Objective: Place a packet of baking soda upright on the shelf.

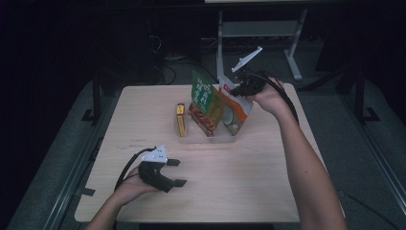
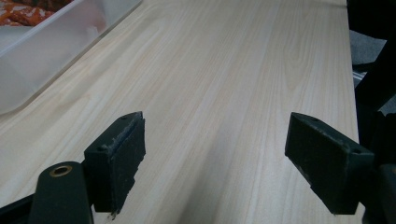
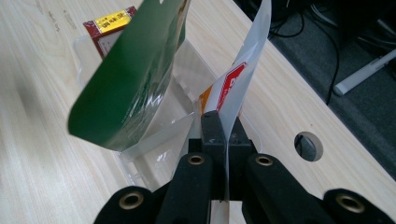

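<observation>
Overhead camera: a clear plastic bin [image 1: 189, 138] sits near the middle of a pale wooden table [image 1: 268, 191], and everything is placed against that bin. Standing in it are a slim yellow-and-red box [image 1: 181, 120] at its left end, a tall green packet [image 1: 203, 93] with a red-brown packet [image 1: 201, 120] below it at the centre, and an orange-and-white foil pouch [image 1: 233, 111] at its right end. The right gripper [image 1: 231, 90], held in a hand reaching in from beyond the bin's right end, is clamped on the top edge of the orange-and-white pouch, which leans to the right. The left gripper [image 1: 176, 172] lies well in front of the bin, toward the table's near left, held low over the wood with its jaws spread and nothing between them.

Left gripper view: the two black jaws stand wide apart over bare wood grain, gripping nothing. A corner of the clear bin [image 2: 46, 51] shows at the upper left, with a scrap of the red-brown packet [image 2: 28, 11] inside it.

Right gripper view: the right gripper [image 3: 227, 140] is pinched tight on the thin upper edge of the pouch [image 3: 233, 84], which rises between the jaws. The green packet [image 3: 135, 74] curls just to its left within the bin [image 3: 154, 140], the yellow-and-red box [image 3: 109, 25] stands at the bin's far end, and a round hole [image 3: 308, 145] in the table lies to the bin's right.
</observation>
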A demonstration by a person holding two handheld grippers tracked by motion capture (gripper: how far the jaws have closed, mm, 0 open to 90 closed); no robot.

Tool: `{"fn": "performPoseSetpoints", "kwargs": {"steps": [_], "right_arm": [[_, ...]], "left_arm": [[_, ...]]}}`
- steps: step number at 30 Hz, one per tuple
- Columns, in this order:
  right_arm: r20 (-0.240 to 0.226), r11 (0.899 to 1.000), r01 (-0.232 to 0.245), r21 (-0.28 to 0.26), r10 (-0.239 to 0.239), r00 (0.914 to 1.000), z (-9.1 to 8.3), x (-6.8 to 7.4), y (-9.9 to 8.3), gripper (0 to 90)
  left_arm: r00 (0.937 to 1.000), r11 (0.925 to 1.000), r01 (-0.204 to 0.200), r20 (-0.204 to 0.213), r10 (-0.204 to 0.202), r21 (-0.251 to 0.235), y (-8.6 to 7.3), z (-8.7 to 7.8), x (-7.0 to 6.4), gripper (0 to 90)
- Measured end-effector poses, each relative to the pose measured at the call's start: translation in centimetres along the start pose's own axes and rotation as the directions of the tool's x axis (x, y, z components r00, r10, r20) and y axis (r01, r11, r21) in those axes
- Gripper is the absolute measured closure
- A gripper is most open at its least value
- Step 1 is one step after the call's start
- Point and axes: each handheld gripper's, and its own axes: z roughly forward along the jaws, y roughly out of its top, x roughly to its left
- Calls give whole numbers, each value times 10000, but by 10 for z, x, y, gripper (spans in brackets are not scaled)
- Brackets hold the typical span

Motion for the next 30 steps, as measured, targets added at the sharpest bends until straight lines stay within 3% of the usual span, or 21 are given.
{"fn": "performPoseSetpoints", "kwargs": {"steps": [11,30], "right_arm": [[-85,9991,-298,285,301,9995,16,-3,-1,900],[-286,9938,-1105,-121,1101,9935,25,-10,-9,856]], "left_arm": [[10000,10000,7,-39,-7,94,-1,-1,0,199],[9998,9995,-185,51,183,268,-1,1,-2,199]]}}
